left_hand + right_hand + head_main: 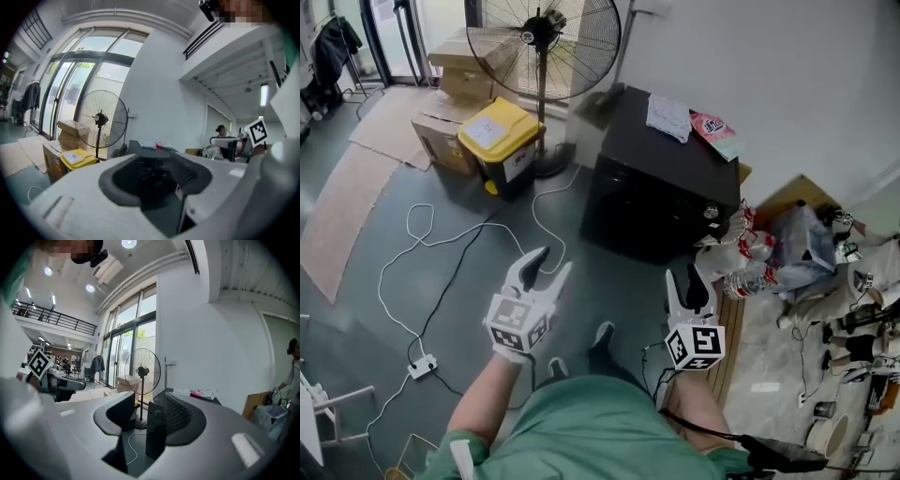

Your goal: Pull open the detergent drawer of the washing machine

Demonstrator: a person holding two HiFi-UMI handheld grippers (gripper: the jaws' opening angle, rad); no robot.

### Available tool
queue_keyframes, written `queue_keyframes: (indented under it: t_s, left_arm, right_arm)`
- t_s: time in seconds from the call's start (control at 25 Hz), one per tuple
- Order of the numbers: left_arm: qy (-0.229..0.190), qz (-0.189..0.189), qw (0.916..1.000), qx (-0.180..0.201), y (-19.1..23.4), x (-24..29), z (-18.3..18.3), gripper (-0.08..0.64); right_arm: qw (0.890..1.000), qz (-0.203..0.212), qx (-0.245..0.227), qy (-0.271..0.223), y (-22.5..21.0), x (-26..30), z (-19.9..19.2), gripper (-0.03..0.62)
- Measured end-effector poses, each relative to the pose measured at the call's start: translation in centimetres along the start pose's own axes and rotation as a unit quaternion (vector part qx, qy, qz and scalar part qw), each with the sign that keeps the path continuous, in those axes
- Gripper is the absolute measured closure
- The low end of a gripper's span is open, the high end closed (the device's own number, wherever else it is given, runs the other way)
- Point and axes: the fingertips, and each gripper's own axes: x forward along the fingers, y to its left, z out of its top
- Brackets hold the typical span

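Observation:
The washing machine [661, 178] is a black box standing against the white wall, seen from above in the head view. Its front is dark and I cannot make out the detergent drawer. My left gripper [551, 262] hovers over the floor in front of the machine's left corner, open and empty. My right gripper [682, 279] hangs open and empty in front of the machine's right side, apart from it. In the left gripper view the machine [150, 157] shows beyond the spread jaws [154, 180]. In the right gripper view its dark front [154, 427] shows between the parted jaws [140, 420].
A standing fan [542, 37] and a yellow-lidded bin [499, 141] stand left of the machine, with cardboard boxes [464, 70] behind. A white cable [422, 234] runs over the floor to a power strip [422, 366]. Bottles and bags [787, 248] crowd the right. A cloth [668, 117] lies on the machine.

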Motion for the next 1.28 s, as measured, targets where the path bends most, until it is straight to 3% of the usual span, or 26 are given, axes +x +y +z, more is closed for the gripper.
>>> queue_keyframes:
  t_s: [0.6,0.92,1.08,1.28]
  left_arm:
    - [0.036,0.031,0.9989,-0.003,-0.7,12.7,0.2,0.357]
    - [0.056,0.054,0.9970,0.006,-1.5,18.3,0.1,0.359]
    - [0.063,0.054,0.9965,0.006,-1.6,20.5,-0.4,0.360]
    - [0.079,0.037,0.9959,-0.020,-0.8,23.3,-2.0,0.360]
  right_arm:
    - [0.997,0.068,0.022,0.009,-9.2,11.7,-0.4,0.416]
    - [0.995,0.087,0.050,0.010,-14.3,15.3,-1.2,0.416]
    - [0.994,0.089,0.056,0.008,-16.3,16.2,-1.2,0.416]
    - [0.995,0.083,0.060,0.011,-18.1,17.5,-1.6,0.417]
